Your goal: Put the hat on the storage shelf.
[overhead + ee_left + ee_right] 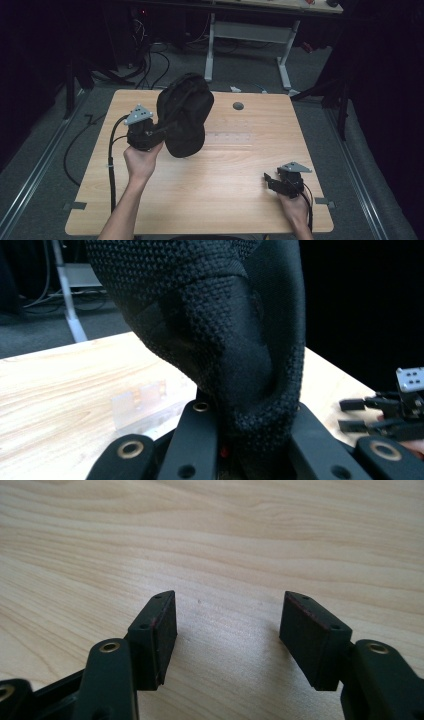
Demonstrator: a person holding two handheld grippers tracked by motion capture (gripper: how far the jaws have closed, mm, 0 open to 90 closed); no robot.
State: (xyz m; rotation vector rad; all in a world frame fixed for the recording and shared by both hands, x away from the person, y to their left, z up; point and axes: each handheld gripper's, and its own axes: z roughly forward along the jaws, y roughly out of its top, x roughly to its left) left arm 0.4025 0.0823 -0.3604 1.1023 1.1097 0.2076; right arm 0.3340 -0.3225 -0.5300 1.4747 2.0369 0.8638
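Hanging black bag (184,116) blocking grey table grommet (238,106); wooden table (240,170)

Left gripper (250,440) jaws clamp a fold of black woven fabric bag (215,325), which hangs above the wooden table (60,390). Other gripper (385,412) sits at right edge, near table's side.

Black woven-fabric bag (185,117) hangs lifted above the desk's (240,170) far-left part, pinched at its lower edge, bulging upward.
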